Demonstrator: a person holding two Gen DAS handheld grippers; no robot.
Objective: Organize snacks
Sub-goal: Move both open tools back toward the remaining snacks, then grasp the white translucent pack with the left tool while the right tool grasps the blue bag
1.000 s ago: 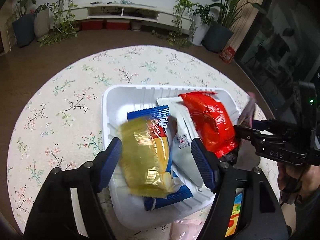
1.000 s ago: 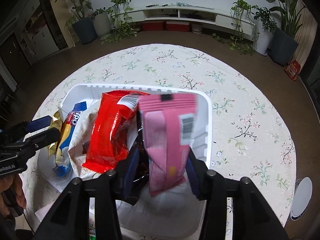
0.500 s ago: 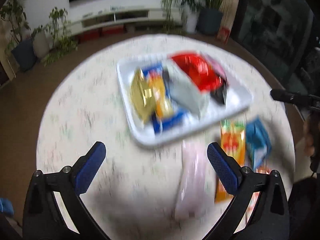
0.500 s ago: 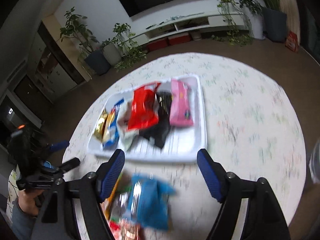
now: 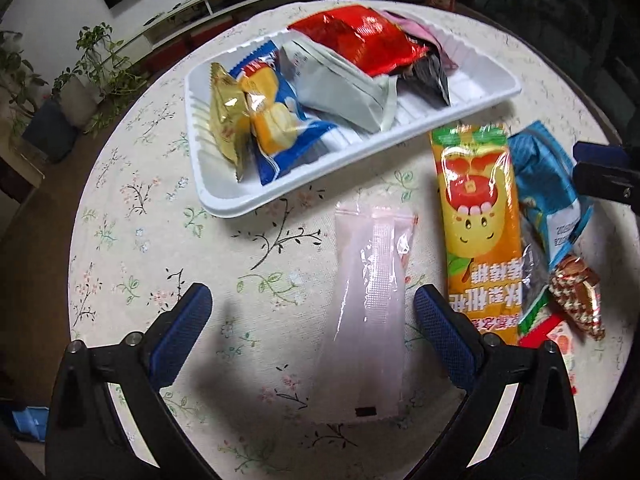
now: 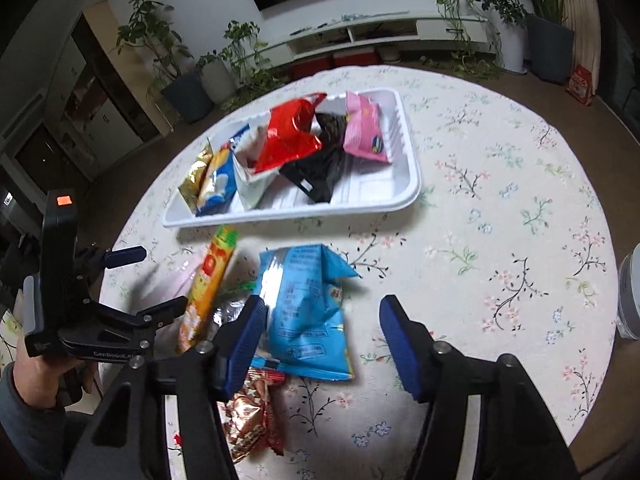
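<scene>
Snacks [image 5: 362,38] fill the tray [image 5: 496,92] — left hand-held gripper [image 5: 312,322] gapes wide, right hand-held gripper [image 6: 320,332] narrowing, both empty.

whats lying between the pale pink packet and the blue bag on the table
The long orange packet lies between the pale pink packet and the blue bag, overlapping the bag's edge. The left wrist view shows it most clearly.
</scene>
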